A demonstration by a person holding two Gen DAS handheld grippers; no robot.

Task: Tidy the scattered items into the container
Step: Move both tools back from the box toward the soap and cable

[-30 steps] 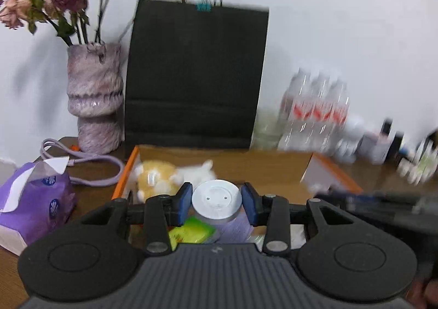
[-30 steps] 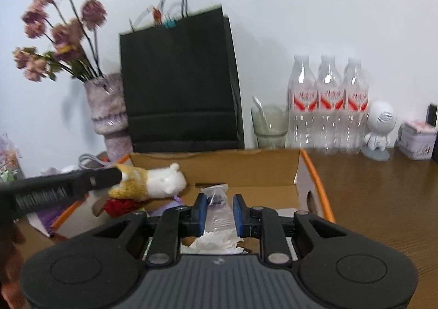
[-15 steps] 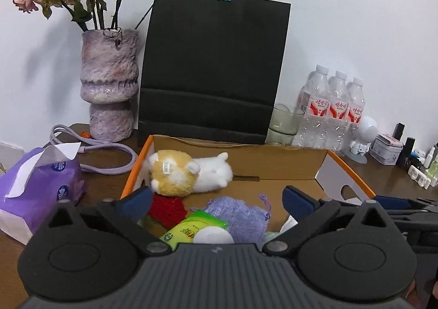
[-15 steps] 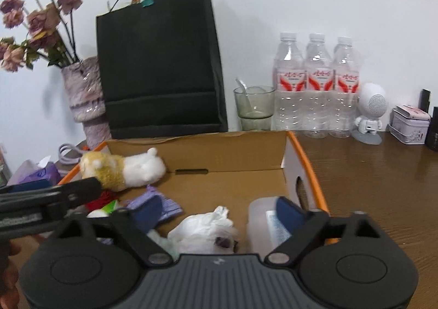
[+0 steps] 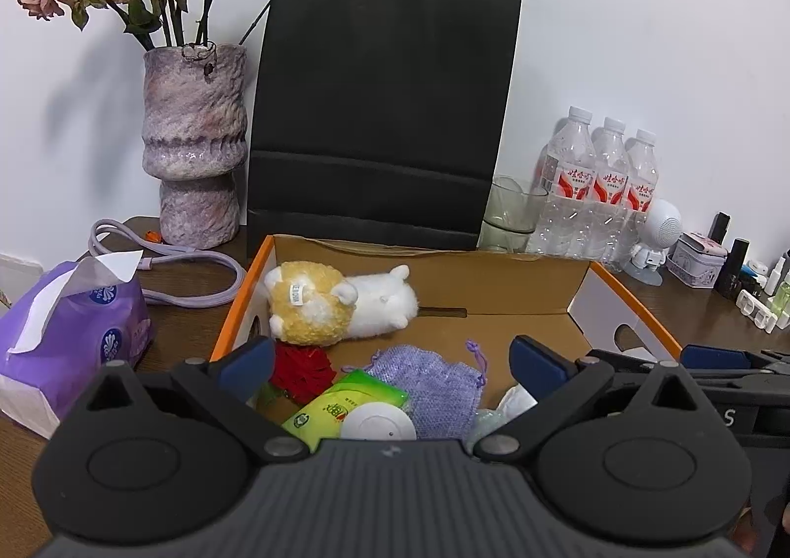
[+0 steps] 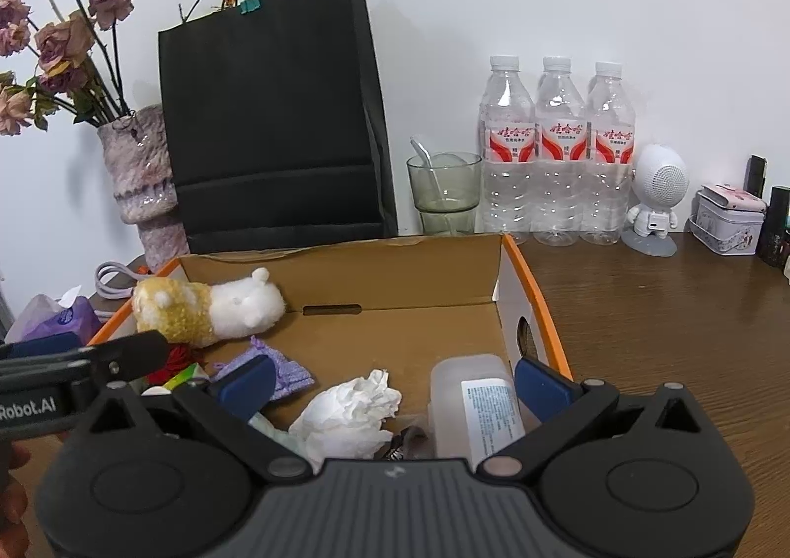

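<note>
A: Where do the task items lie?

B: Inside the cardboard box (image 6: 395, 276). A plush toy (image 5: 340, 306) lies at the far left; a red item (image 5: 301, 370), a green packet (image 5: 345, 405), a white disc (image 5: 377, 424) and a lilac pouch (image 5: 429, 385) lie near left. Crumpled tissue (image 6: 350, 410) and a clear bottle (image 6: 474, 405) lie near right.

A: And the grippers?

B: Left gripper (image 5: 390, 360): jaws fully spread, holding nothing. Right gripper (image 6: 390, 380): jaws opening, gripping nothing; tissue and bottle lie below them.
</note>
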